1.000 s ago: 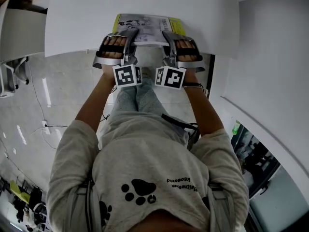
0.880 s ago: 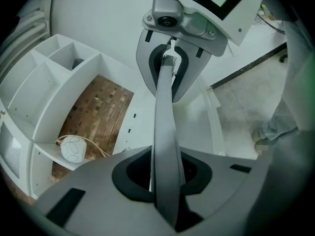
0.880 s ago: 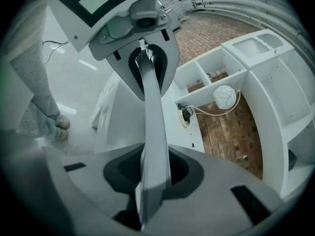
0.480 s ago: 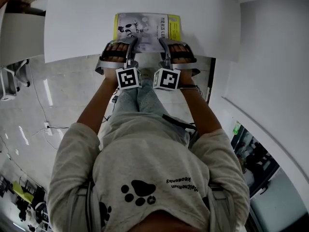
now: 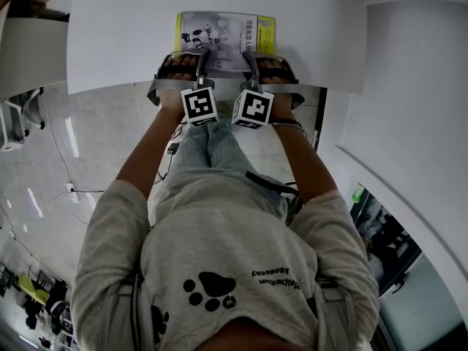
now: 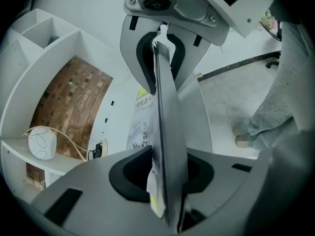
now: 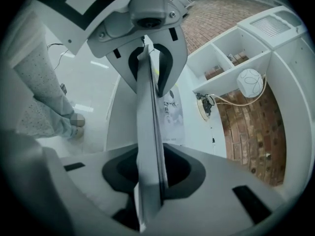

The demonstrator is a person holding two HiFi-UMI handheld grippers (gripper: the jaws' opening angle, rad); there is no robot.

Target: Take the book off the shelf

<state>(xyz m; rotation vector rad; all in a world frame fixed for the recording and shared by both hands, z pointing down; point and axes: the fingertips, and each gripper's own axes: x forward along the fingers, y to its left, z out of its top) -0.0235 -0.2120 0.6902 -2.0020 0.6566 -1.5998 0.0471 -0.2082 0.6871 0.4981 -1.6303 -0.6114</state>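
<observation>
A thin book with a grey picture cover and yellow edges lies flat on the white tabletop, its near edge by the table's front rim. My left gripper grips that near edge on the left and my right gripper grips it on the right. In the left gripper view the book runs edge-on through the left gripper, touching its black pads. In the right gripper view the book sits likewise in the right gripper. Both pairs of jaws are opening with the book still between them.
White shelf compartments against a brick wall hold a round white ball with a cable, also the ball in the right gripper view. A tall white cabinet stands at the right. A chair stands on the floor at the left.
Both grippers have pushed the book away from the person, farther onto the white tabletop. More of its cover shows now.
</observation>
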